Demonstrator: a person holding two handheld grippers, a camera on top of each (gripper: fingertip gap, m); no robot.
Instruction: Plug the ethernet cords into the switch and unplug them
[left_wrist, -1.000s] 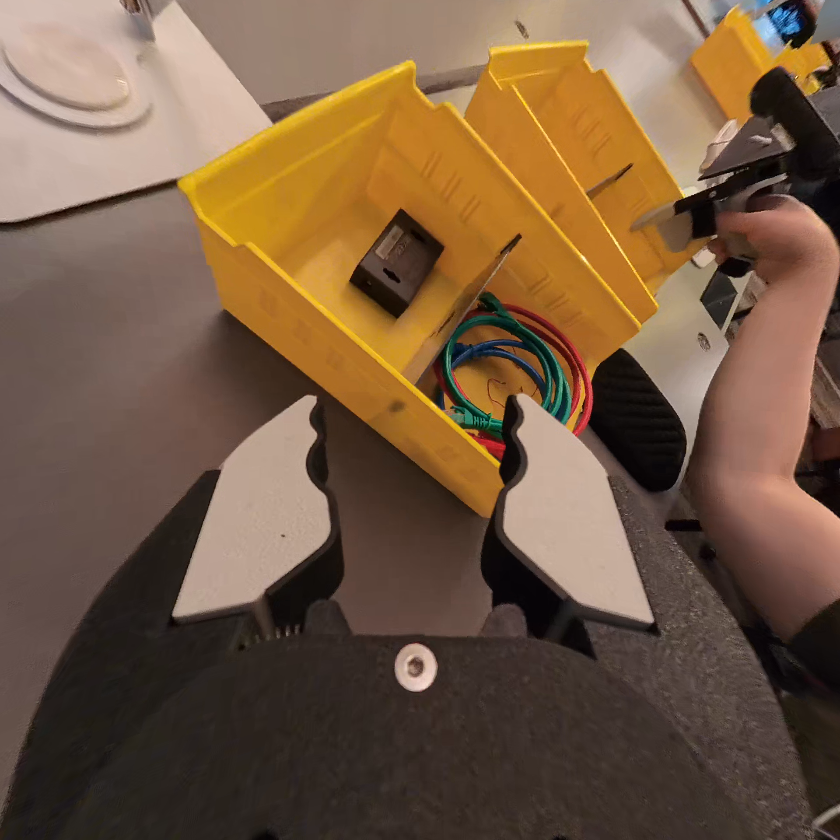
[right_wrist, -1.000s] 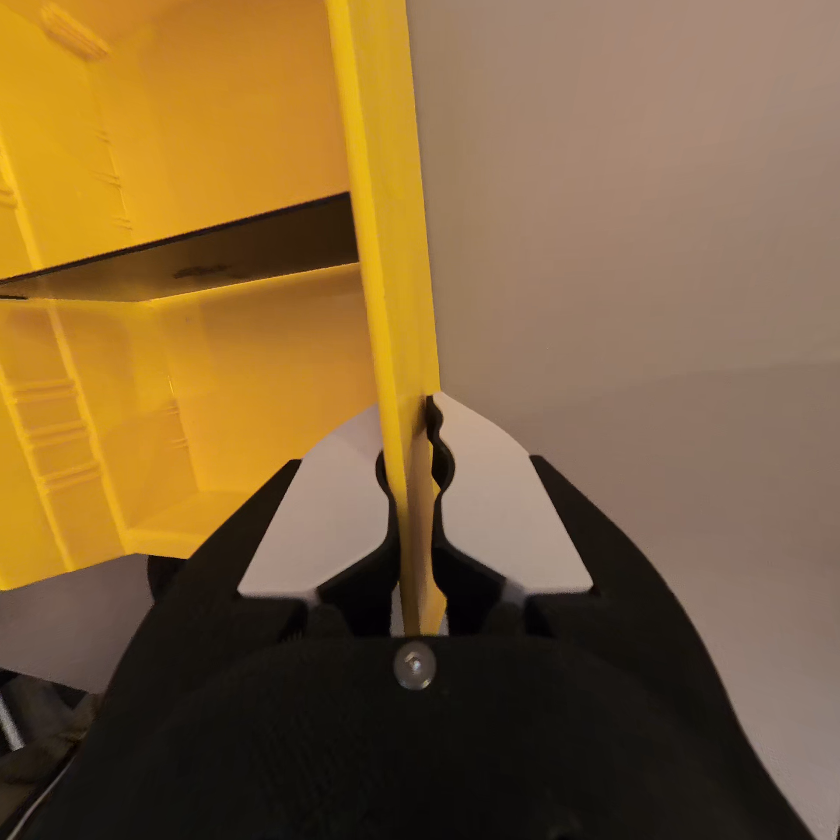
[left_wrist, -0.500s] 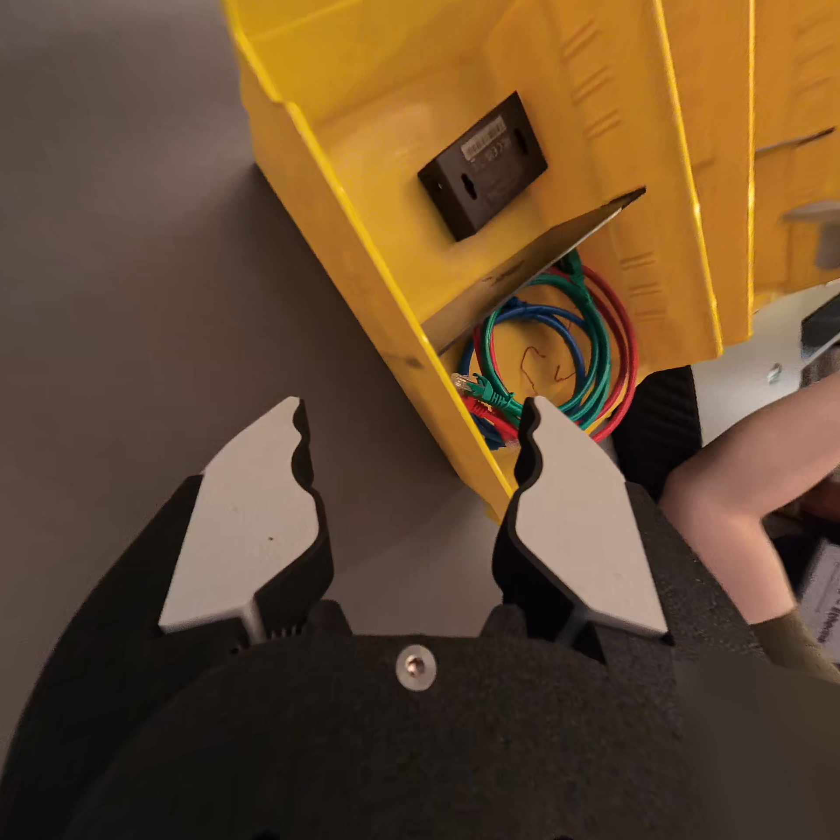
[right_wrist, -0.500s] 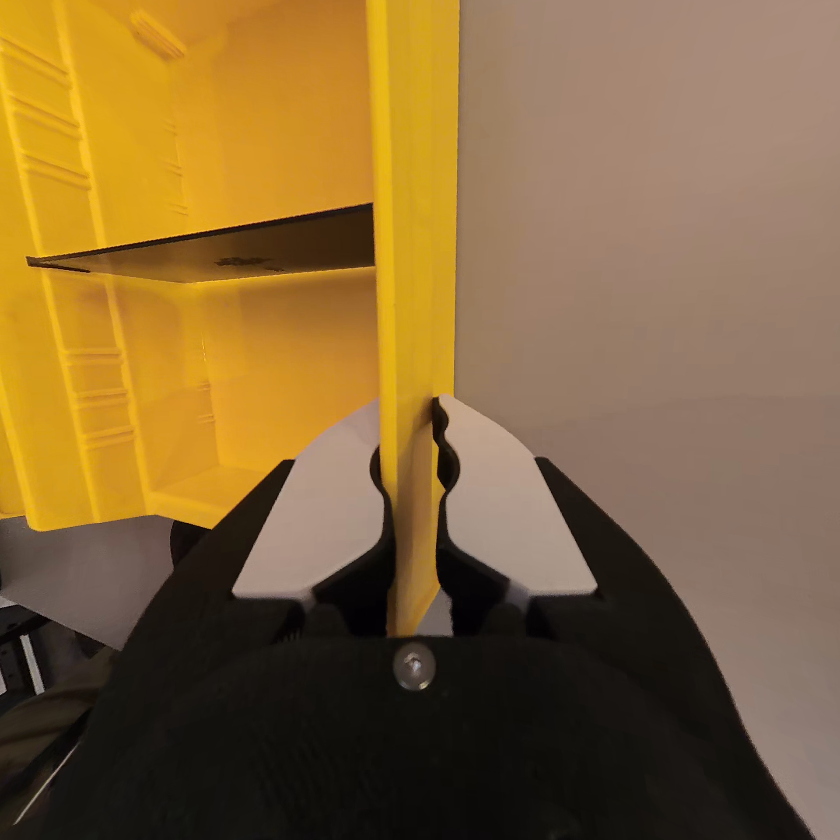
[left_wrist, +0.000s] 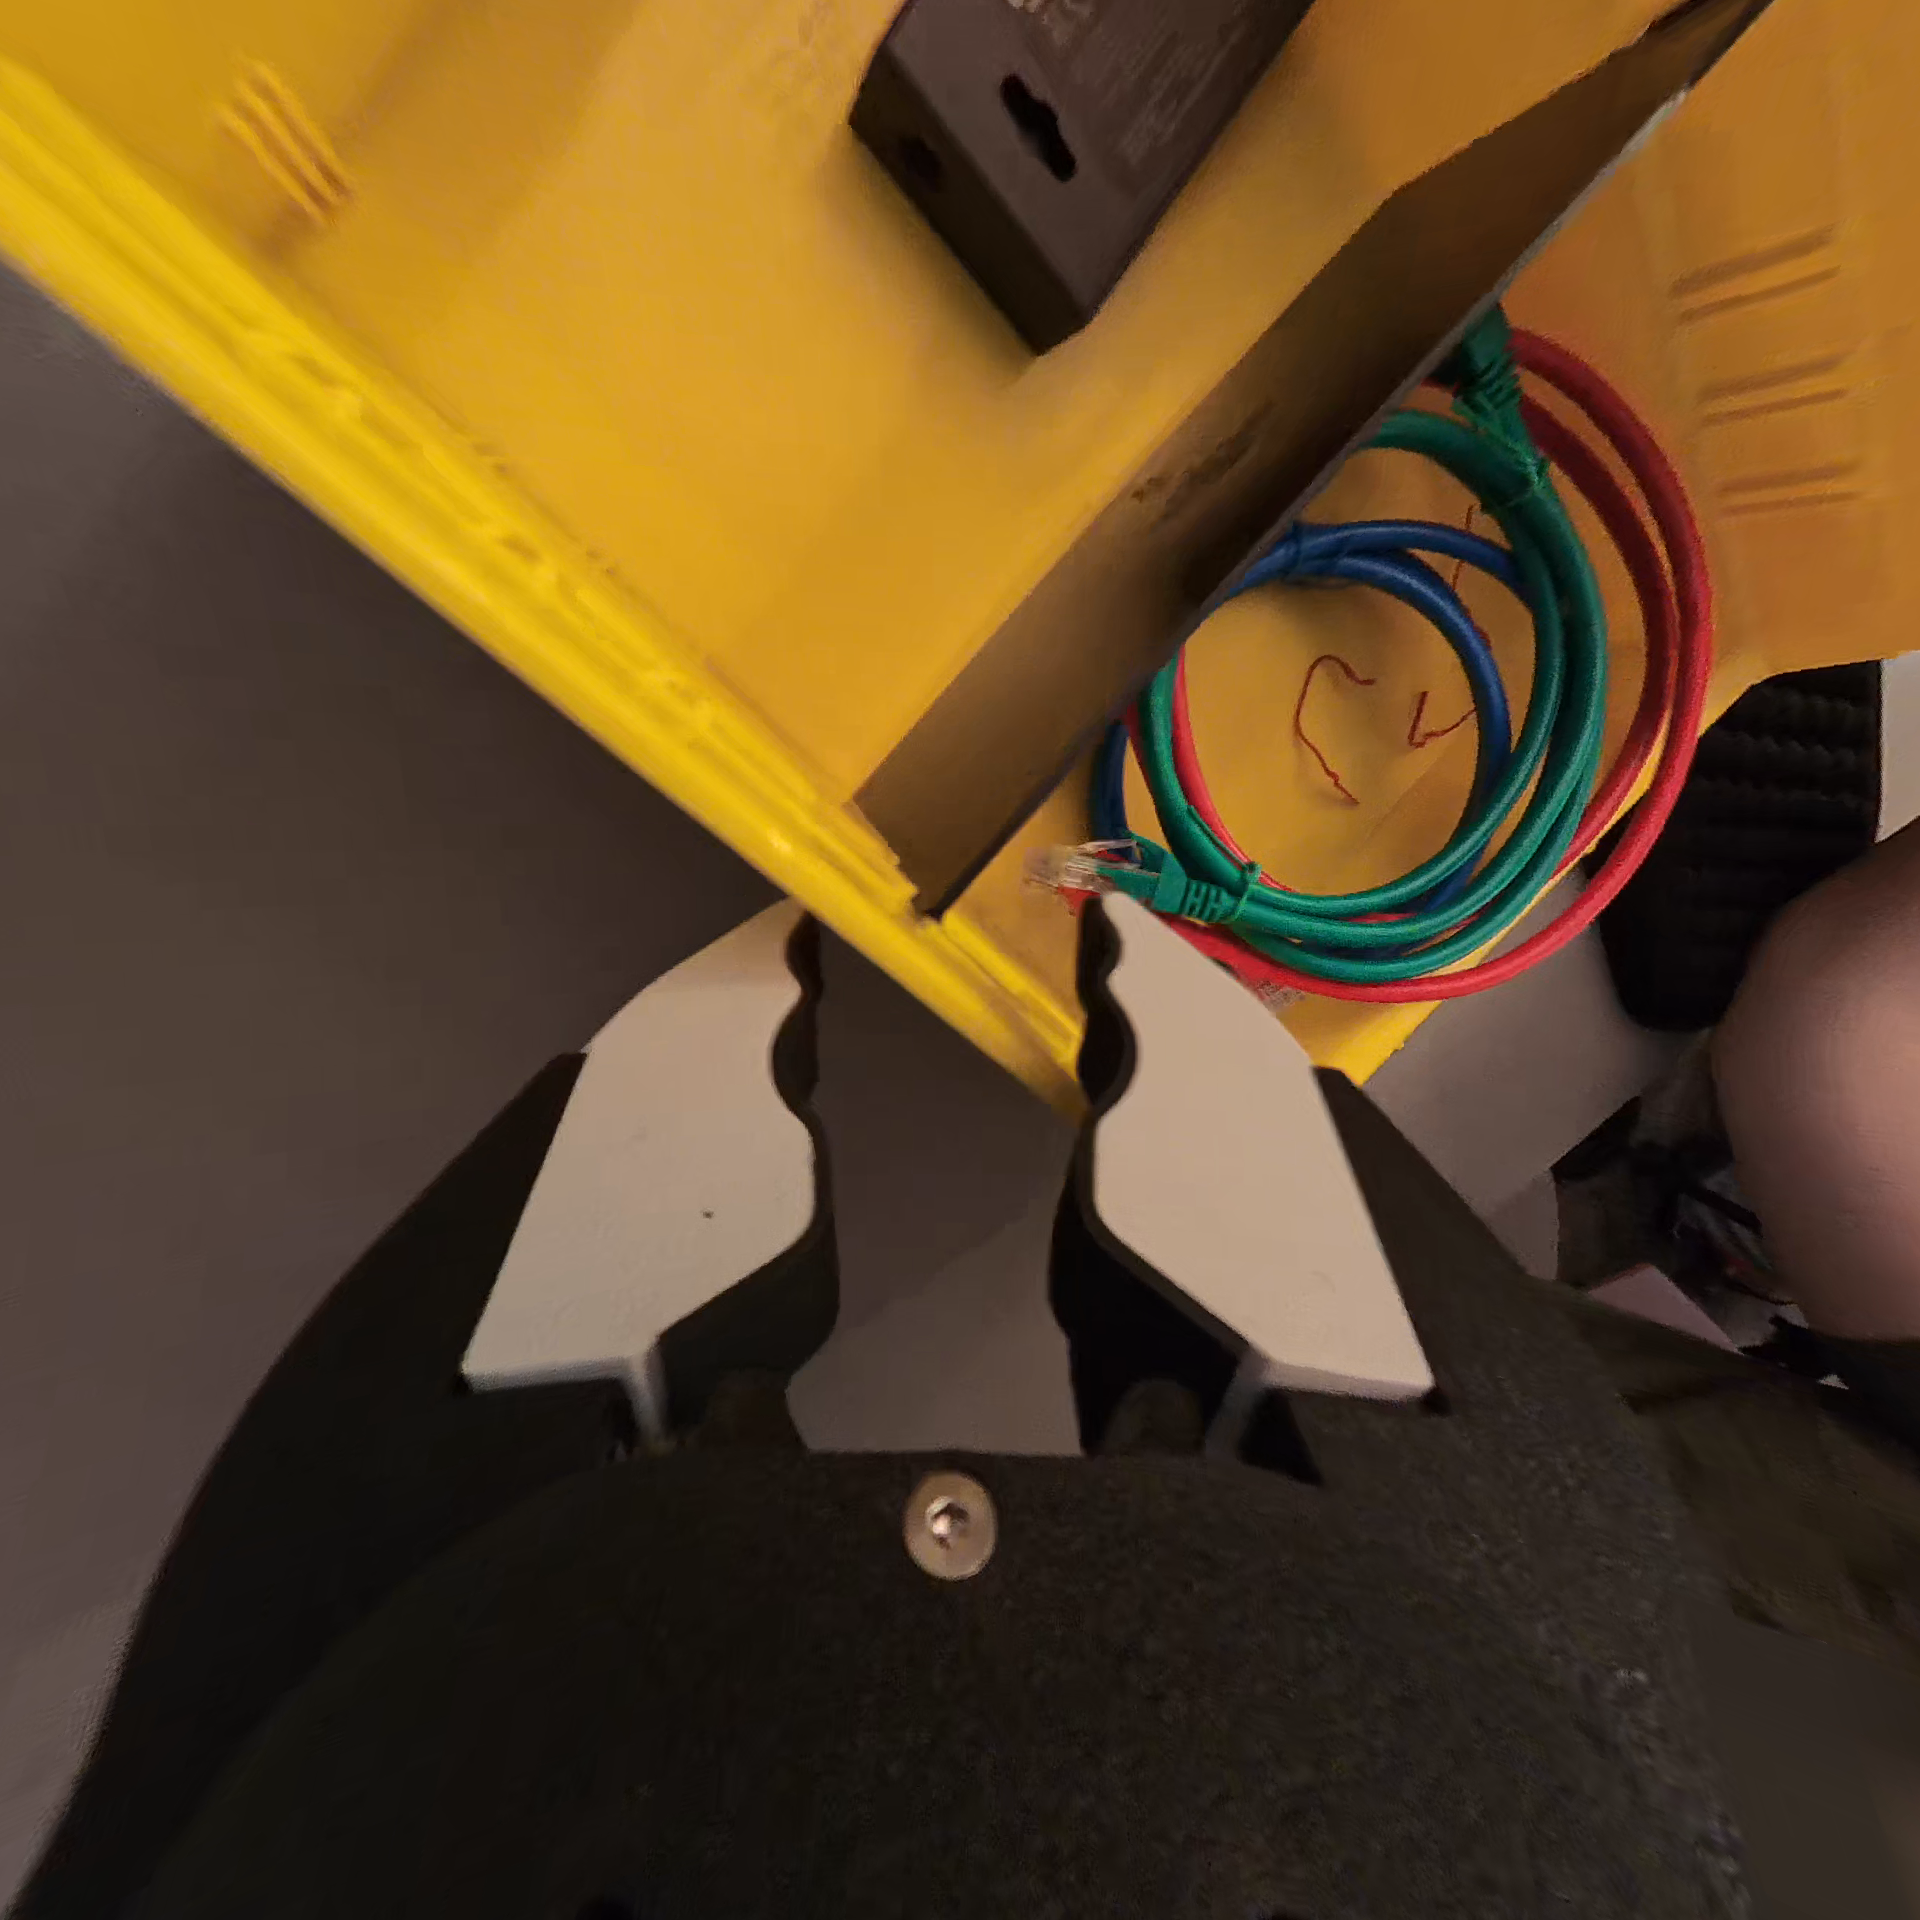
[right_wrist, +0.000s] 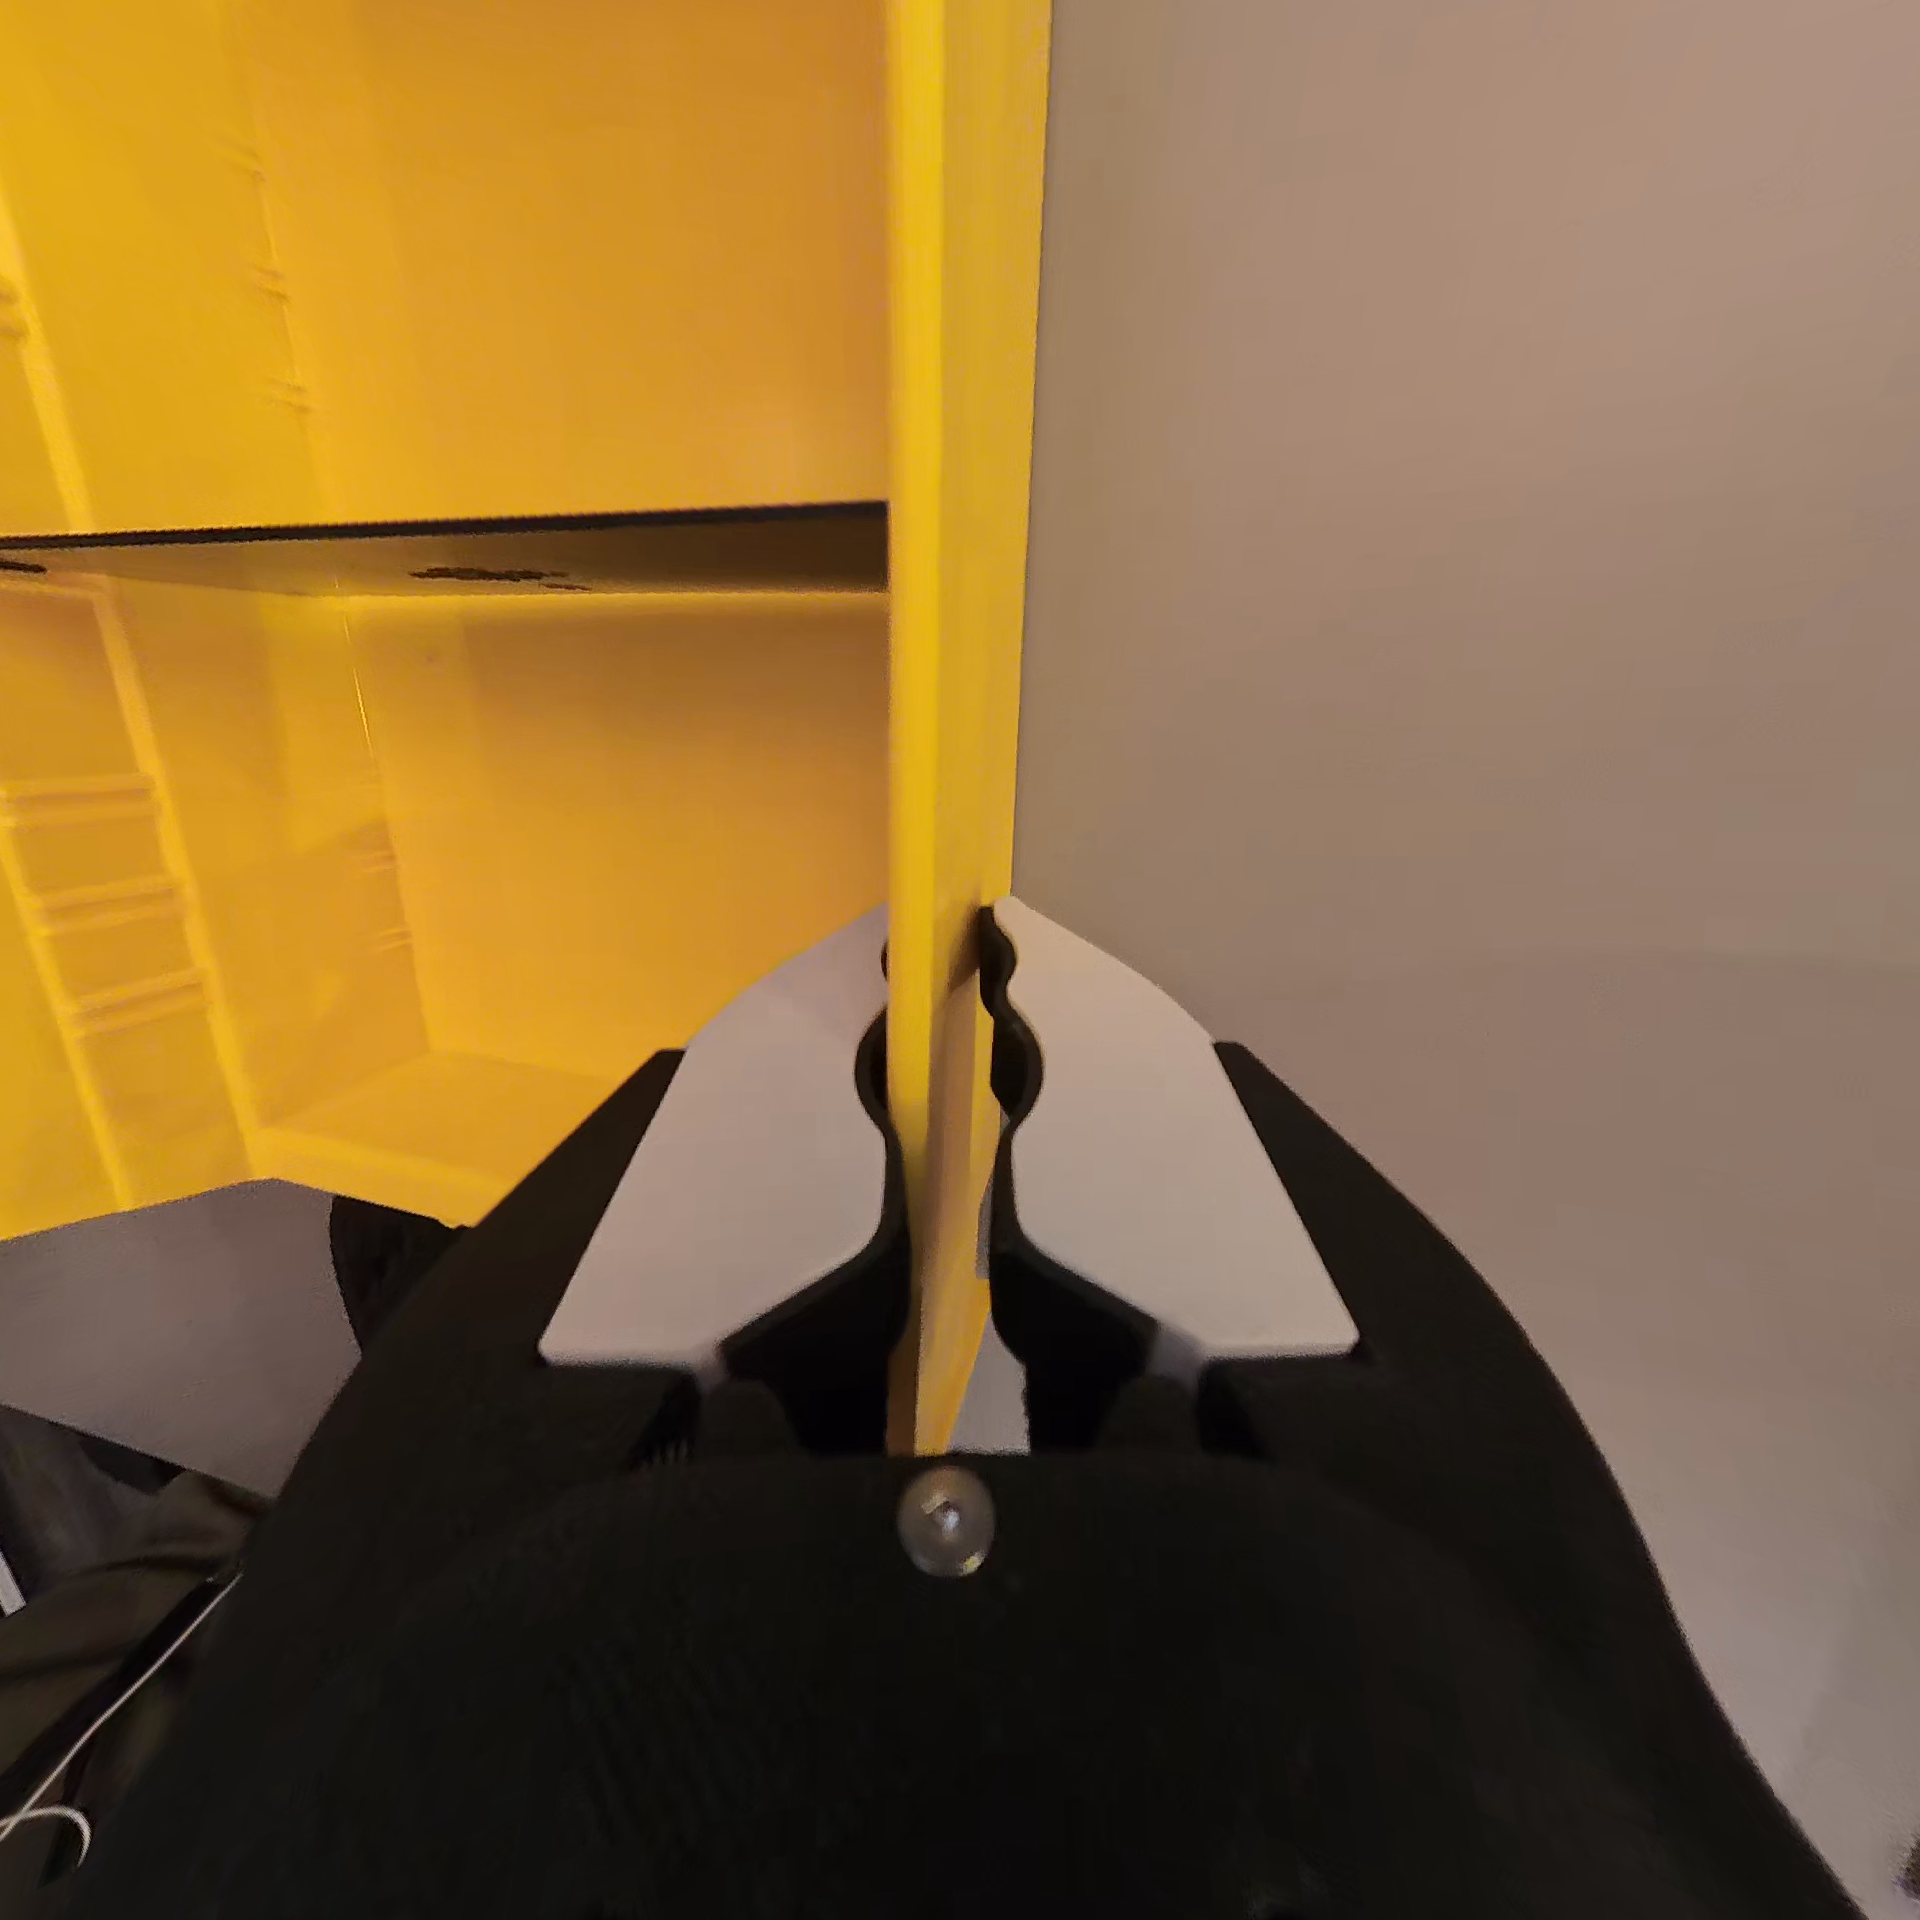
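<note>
A black switch (left_wrist: 1049, 135) lies in the far compartment of a yellow bin (left_wrist: 623, 416). A grey divider (left_wrist: 1195, 499) separates it from coiled green, red and blue ethernet cords (left_wrist: 1558, 644), which have a clear plug (left_wrist: 1070, 864) at the near end. My left gripper (left_wrist: 940, 925) is open, and its fingertips straddle the bin's near rim beside the plug. My right gripper (right_wrist: 940, 925) is shut on the side wall (right_wrist: 966, 520) of a second, empty yellow bin with a black divider (right_wrist: 468, 551).
The bin with the cords sits on a dark table (left_wrist: 260, 831). A person's arm (left_wrist: 1829, 1091) and a black mesh object (left_wrist: 1766, 831) are at the right of it. A pale surface (right_wrist: 1455, 623) lies to the right of the held bin wall. My right fingertips sit around 45 cm from my left ones. From my right tips it is roughly 25 cm to the black mesh object (left_wrist: 1766, 831); from my left, 30 cm.
My left gripper has moved forward and down to the bin, its jaws have narrowed, and the rim now lies between its fingertips. My right gripper keeps its hold on the other bin's wall.
</note>
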